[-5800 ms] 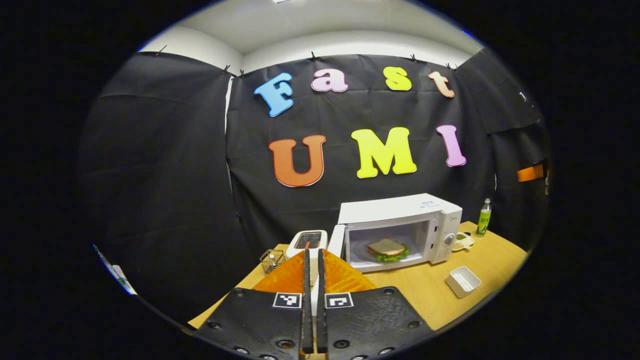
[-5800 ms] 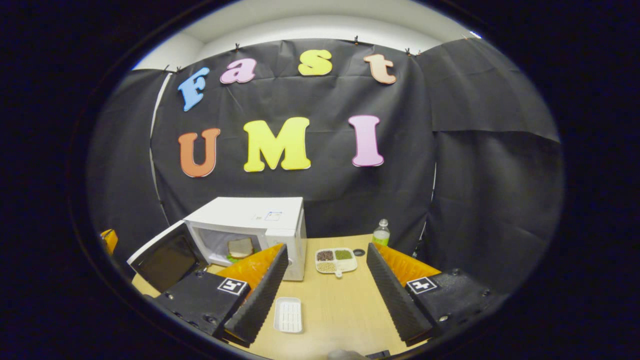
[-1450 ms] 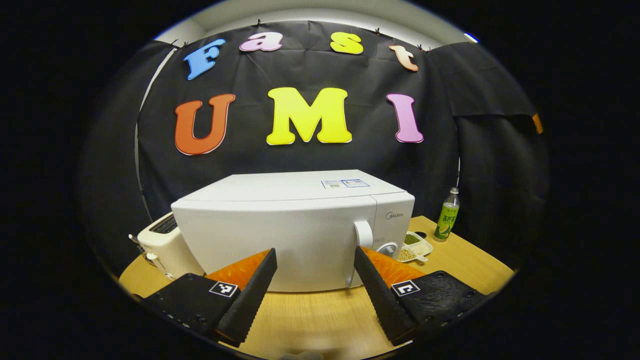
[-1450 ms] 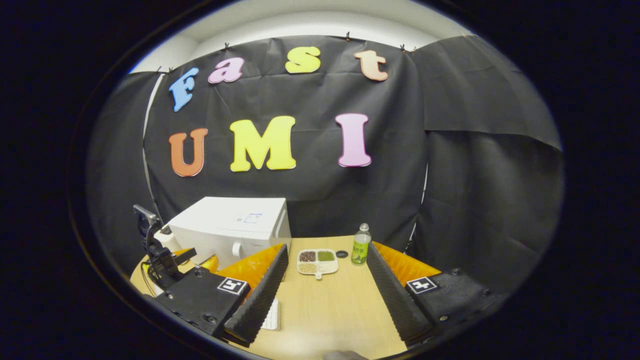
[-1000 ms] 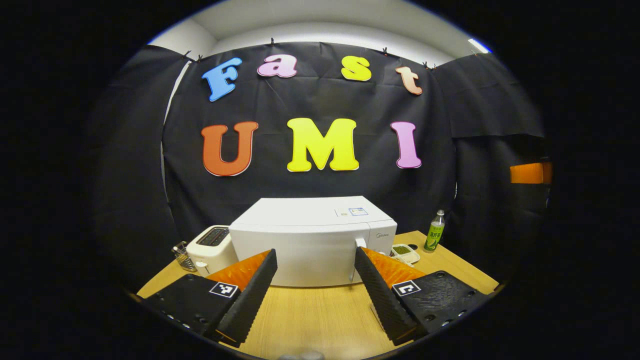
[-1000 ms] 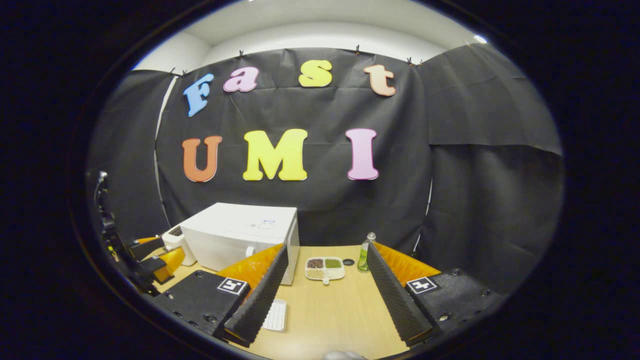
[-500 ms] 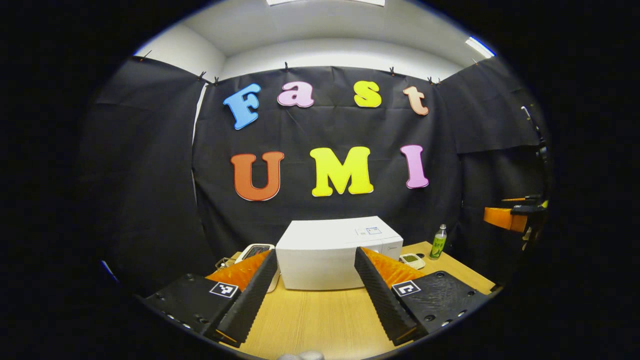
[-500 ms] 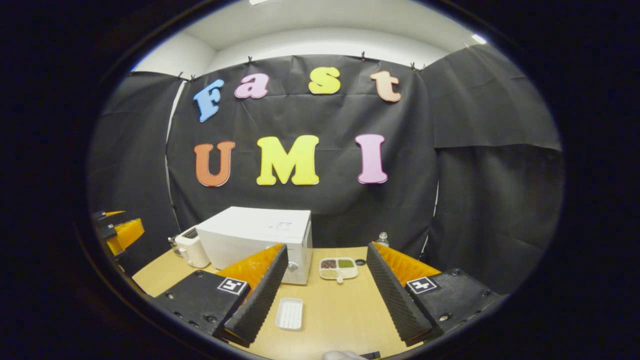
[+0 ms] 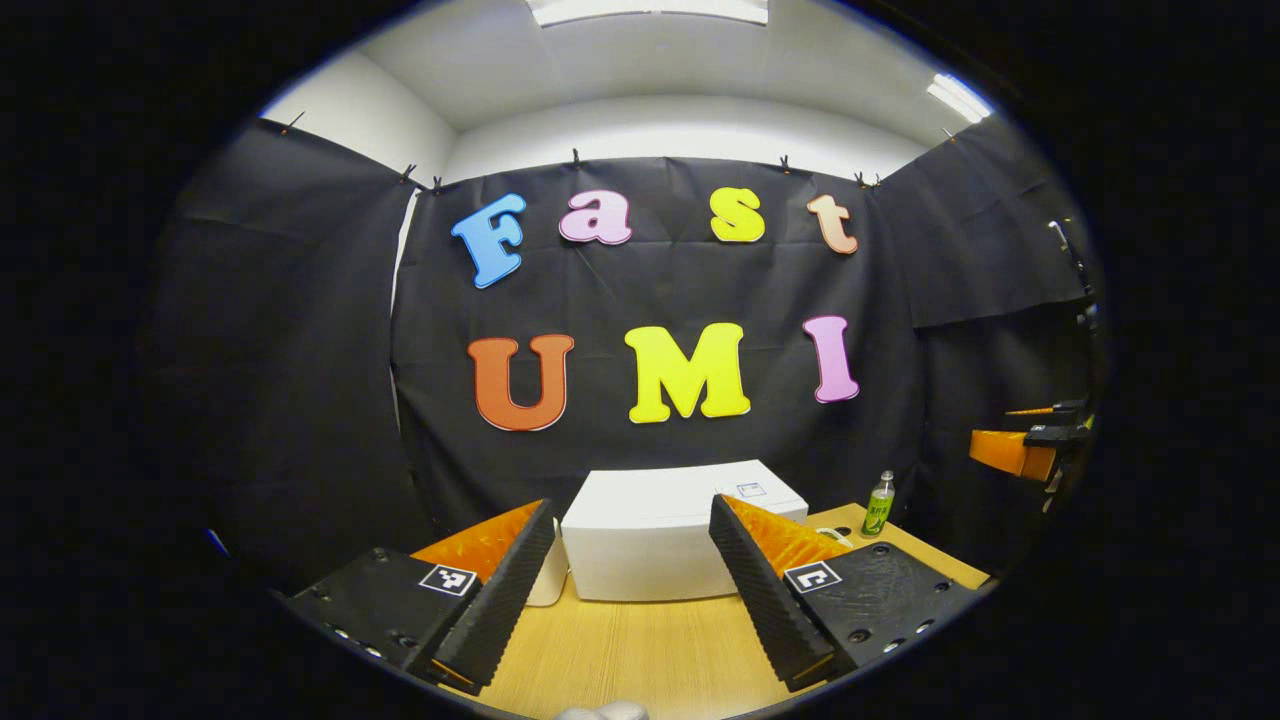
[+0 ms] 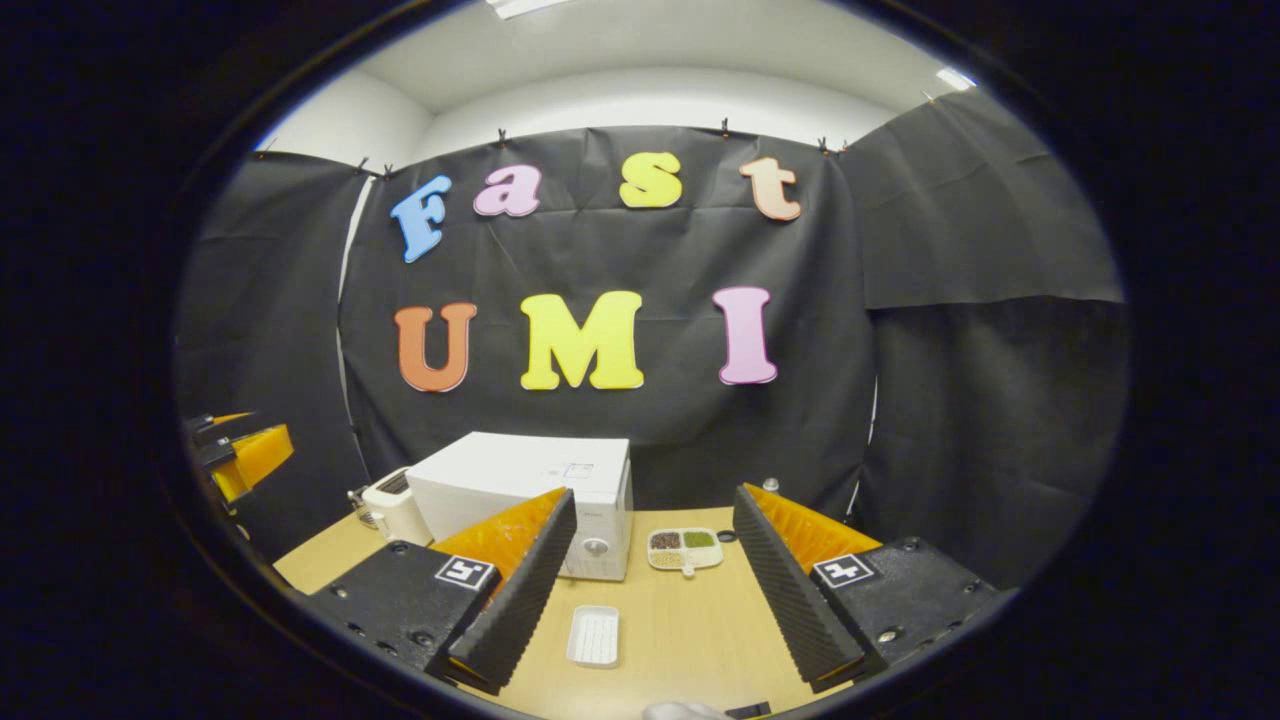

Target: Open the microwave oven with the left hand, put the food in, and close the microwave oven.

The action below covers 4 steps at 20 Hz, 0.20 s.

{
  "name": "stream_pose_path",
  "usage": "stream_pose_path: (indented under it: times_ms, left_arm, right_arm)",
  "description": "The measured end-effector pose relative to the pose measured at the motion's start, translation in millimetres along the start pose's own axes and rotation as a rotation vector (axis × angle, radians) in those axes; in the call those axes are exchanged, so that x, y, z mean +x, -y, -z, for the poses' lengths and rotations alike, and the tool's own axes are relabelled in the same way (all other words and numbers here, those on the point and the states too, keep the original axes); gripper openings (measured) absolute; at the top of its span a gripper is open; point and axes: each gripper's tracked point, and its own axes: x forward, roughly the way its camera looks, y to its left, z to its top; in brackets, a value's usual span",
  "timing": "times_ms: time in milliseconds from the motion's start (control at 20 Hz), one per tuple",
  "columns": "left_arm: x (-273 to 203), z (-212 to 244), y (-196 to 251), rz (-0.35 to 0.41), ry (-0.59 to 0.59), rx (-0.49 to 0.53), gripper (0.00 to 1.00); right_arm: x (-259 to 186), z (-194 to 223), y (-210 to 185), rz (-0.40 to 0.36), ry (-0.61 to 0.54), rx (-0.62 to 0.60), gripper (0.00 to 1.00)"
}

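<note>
The white microwave [image 9: 650,535] stands on the wooden table [image 9: 640,650] with its door shut, so its inside is hidden. My left gripper [image 9: 625,590] is open and empty, held back from the microwave's front with a stretch of table between. In the right gripper view the microwave [image 10: 530,480] sits to the left of centre. My right gripper [image 10: 650,590] is open and empty above the table [image 10: 680,640], well in front of the oven. The left gripper [image 10: 240,455] shows at the far left edge, and the right gripper [image 9: 1020,450] at the far right edge.
A white toaster [image 10: 395,508] stands left of the microwave. A divided dish of seeds [image 10: 685,548] lies to the microwave's right, with a green bottle [image 9: 879,503] beyond it. A small empty white tray [image 10: 594,635] lies on the table in front.
The microwave door, open on a sandwich 5.8 s ago, is now shut. My left gripper went from shut to open and has drawn back. Both views have tilted upward.
</note>
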Motion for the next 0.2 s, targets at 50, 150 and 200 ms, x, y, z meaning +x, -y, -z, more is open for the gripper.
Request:
stream_pose_path:
  times_ms: [50, 150, 200]
  left_arm:
    - [0.9, -0.7, 1.6, 0.001, 0.005, 0.001, 0.95]
    - [2.5, -0.3, 2.9, 0.001, 0.007, 0.000, 0.95]
    - [3.4, 0.2, 2.9, 0.001, 0.005, -0.003, 0.88]
  right_arm:
    - [0.2, -0.2, 0.0, 0.003, -0.002, 0.000, 0.92]
    - [0.9, -0.6, 1.7, 0.003, -0.004, -0.008, 0.92]
    - [0.6, 0.3, 0.5, 0.000, -0.007, -0.011, 1.00]
